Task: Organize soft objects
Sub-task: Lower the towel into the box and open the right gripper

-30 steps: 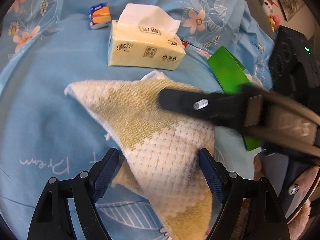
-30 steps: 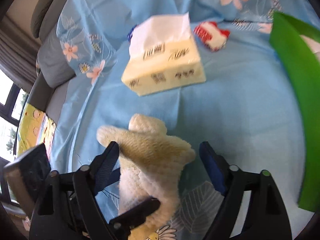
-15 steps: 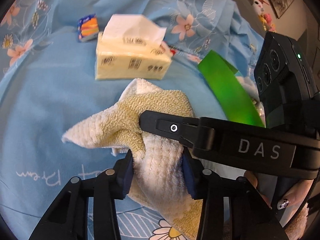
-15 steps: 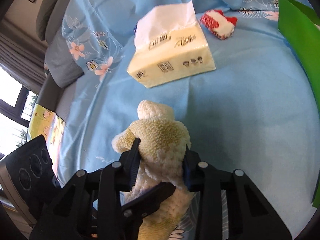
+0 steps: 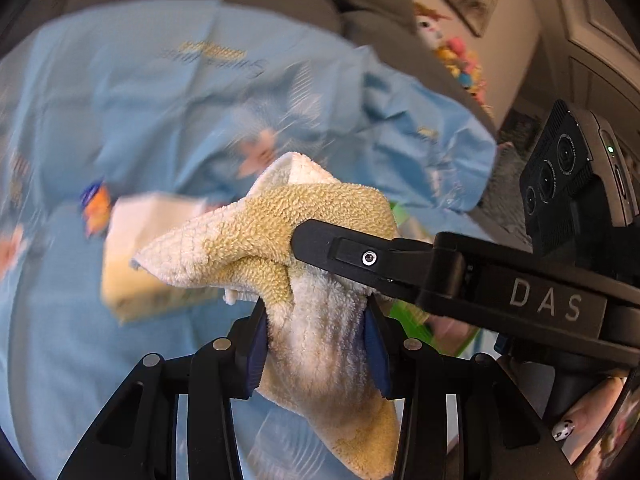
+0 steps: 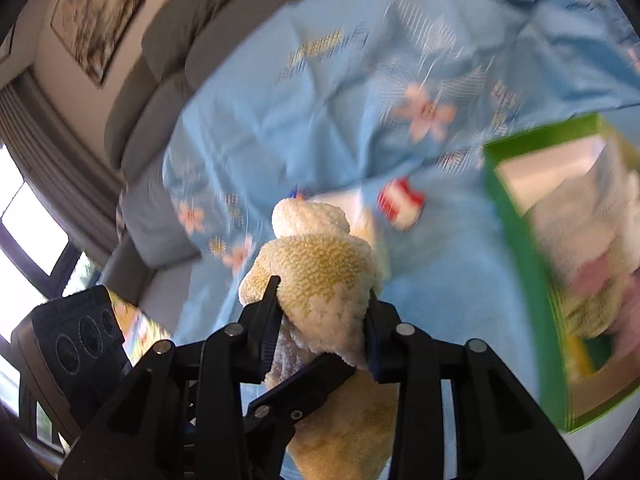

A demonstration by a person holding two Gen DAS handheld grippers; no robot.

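Both grippers have the towel [image 5: 320, 240] up off the blue sheet [image 5: 80, 340] now: the left gripper [image 5: 316, 344] has its jaws drawn in narrow, pads pinching a bunched waist of the cloth, and the right gripper [image 6: 320, 332] is likewise nearly closed on a thick wad at its end. From the left wrist, the right gripper's finger crosses in from 3 o'clock, right against the towel. The green box [image 6: 520, 264] sits at 3 o'clock in the right view, soft things already in it; the tissue pack [image 5: 132, 264] lies at 9 o'clock in the left view. Risks, as I read it: the loose tail hanging at 6 o'clock could snag the box rim or drag the tissue pack; two grips this close could tug against each other and one pinch might slip; blur suggests a quick swing
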